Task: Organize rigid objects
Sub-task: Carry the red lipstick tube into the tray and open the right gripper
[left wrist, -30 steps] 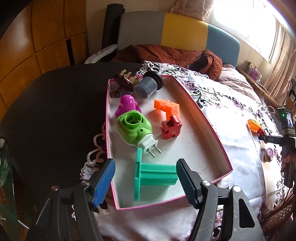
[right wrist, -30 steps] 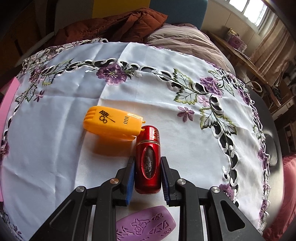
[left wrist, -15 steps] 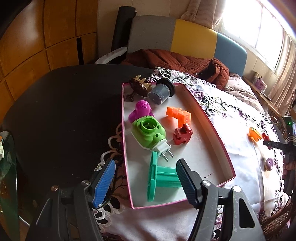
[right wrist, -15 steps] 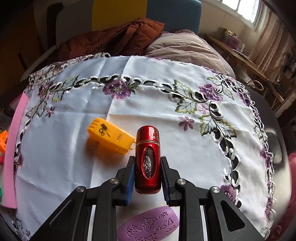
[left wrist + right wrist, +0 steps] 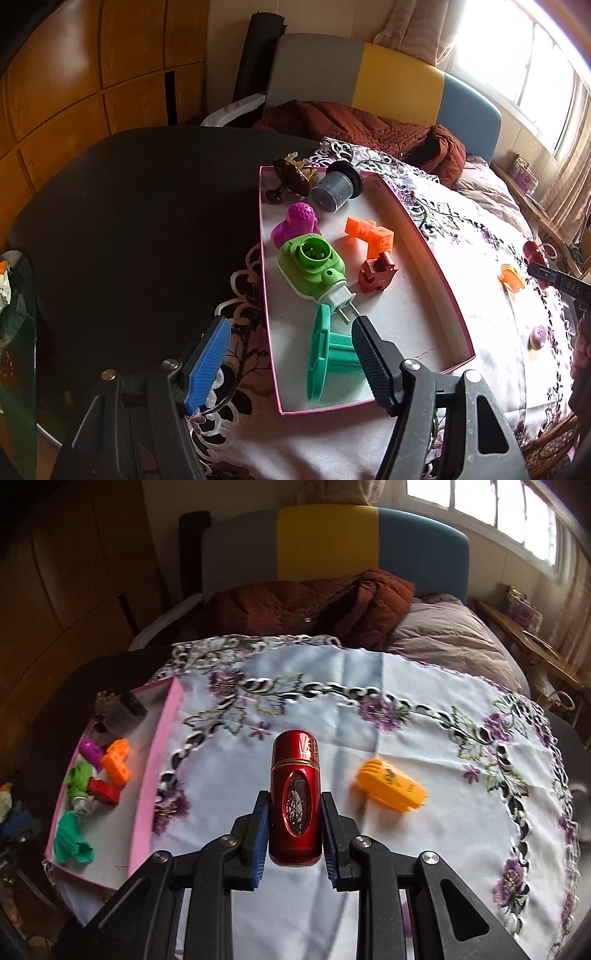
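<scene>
My right gripper [image 5: 294,801] is shut on a red metal canister [image 5: 294,805] and holds it up over the white embroidered cloth [image 5: 388,867]. An orange ribbed case [image 5: 388,784] lies on the cloth to its right. At the left stands the pink-rimmed tray [image 5: 162,746]. In the left wrist view the tray [image 5: 424,236] holds a teal spool [image 5: 325,354], a green plug device [image 5: 314,262], a purple piece [image 5: 295,221], an orange block [image 5: 369,232], a red block [image 5: 376,275] and a grey cup [image 5: 334,186]. My left gripper [image 5: 290,332] hovers open over the tray's near left corner, empty.
A brown hair clip [image 5: 291,177] sits at the tray's far corner. A small purple oval [image 5: 537,336] lies on the cloth at the right. The dark round table [image 5: 129,221] reaches left of the cloth. Behind it is a chair with a rust-coloured coat [image 5: 314,605].
My right gripper has lifted the red canister off the cloth and swung left, bringing the tray into its view. The left gripper has drifted a little to the left, still open.
</scene>
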### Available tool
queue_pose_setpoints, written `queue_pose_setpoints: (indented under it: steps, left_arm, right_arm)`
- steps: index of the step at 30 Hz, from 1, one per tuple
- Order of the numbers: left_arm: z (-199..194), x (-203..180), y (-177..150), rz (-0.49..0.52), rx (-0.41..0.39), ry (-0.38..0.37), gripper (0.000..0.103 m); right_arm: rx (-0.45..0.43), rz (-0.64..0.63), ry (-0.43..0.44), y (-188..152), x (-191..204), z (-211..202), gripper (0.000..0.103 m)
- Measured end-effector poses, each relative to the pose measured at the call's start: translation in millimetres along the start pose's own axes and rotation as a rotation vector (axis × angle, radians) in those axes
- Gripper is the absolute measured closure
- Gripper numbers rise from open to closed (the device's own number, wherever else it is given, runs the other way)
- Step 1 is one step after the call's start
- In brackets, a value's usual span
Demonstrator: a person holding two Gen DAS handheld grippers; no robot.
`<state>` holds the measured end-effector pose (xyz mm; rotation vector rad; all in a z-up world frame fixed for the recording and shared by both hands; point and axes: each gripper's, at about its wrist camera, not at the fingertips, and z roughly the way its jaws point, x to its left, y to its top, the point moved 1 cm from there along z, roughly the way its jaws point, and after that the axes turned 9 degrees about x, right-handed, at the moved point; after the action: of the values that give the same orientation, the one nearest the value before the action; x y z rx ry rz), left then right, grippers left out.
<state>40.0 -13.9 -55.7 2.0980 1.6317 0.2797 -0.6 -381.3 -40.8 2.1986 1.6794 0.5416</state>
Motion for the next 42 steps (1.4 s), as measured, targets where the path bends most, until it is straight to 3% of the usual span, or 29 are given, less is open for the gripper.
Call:
queue_pose_setpoints:
  steps: [10,17,30,42]
  left_arm:
    - [-1,10,-1,-0.038,0.001,0.002,0.035]
    - [-2,21,-1,-0.070,-0.009,0.009,0.035]
    - [0,38,-4,-0.107,-0.003,0.019,0.035]
    - [4,51,-11,-0.148,0.013,0.022,0.035]
  right_arm:
    - [0.030,-0.184,0.193,-9,111,-1,0.077]
    - [0.094,-0.263,0.225,-22,160,17,0.077]
    - [0.200,-0.300,0.184,-22,190,66,0.077]
    - [0.197,-0.272,0.155,-17,193,91,0.077]
